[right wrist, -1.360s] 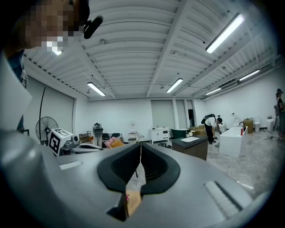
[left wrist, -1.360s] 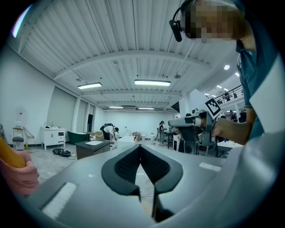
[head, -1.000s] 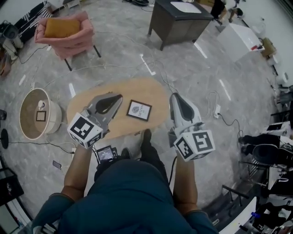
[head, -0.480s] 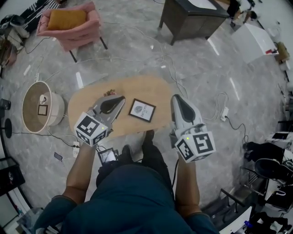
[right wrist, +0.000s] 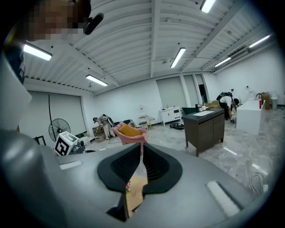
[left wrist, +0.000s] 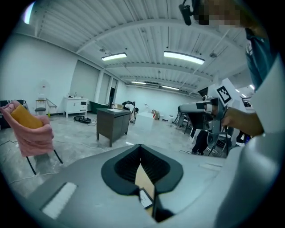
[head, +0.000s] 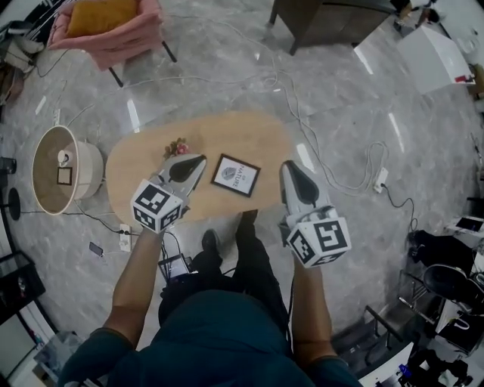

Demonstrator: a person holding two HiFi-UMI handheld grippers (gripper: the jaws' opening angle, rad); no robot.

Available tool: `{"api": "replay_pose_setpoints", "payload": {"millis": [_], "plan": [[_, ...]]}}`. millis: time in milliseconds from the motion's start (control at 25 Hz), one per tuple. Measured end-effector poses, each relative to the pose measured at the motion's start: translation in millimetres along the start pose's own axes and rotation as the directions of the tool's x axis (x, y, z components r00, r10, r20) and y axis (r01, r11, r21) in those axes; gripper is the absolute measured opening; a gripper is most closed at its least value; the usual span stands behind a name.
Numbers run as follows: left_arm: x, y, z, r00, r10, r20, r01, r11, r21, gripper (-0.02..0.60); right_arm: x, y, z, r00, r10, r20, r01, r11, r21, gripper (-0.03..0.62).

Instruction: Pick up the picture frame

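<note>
Two grippers are held at mid-frame, jaws pressed together on nothing: left gripper (head: 198, 161) and right gripper (head: 289, 166), either side of the picture frame (head: 235, 175), which lies flat on the oval table (head: 249, 136). Small flowers (head: 176, 147) are noted just beside the left tip.

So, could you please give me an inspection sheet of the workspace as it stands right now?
Surface: oval wooden table, mostly bare.
Job's things: picture frame lies flat near the table's front edge, not held.
Clutter: small flowers on the table, left of the frame.
Grippers: left gripper and right gripper are both shut and empty, one on each side of the frame and apart from it.
Cables: a white cable loops over the floor to a power strip right of the table.
Surroundings: pink chair, round tub, dark cabinet.
</note>
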State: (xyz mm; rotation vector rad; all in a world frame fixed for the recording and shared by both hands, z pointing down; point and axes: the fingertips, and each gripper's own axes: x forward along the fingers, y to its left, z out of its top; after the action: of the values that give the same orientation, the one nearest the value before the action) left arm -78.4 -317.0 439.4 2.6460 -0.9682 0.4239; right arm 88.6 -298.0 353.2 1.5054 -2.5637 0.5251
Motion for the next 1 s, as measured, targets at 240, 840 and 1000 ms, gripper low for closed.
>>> {"api": "replay_pose_setpoints", "payload": {"millis": [240, 840, 1000], "plan": [[35.7, 24.0, -57.5, 0.997, 0.030, -0.076, -0.034, 0.998, -0.051, -0.003, 25.0, -21.4, -47.2, 0.998, 0.003, -0.056, -0.001, 0.999, 0.037, 0.015], [109.6, 74.1, -193.3, 0.962, 0.076, -0.262, -0.110, 0.987, -0.118, -0.003, 71.7, -64.0, -137.7, 0.988, -0.001, -0.153, 0.021, 0.992, 0.125, 0.015], [127.2, 84.1, -231.9, 0.945, 0.083, -0.317, -0.132, 0.982, -0.138, -0.002, 79.6, -69.8, -153.9, 0.986, 0.001, -0.168, 0.022, 0.991, 0.136, 0.015]]}}
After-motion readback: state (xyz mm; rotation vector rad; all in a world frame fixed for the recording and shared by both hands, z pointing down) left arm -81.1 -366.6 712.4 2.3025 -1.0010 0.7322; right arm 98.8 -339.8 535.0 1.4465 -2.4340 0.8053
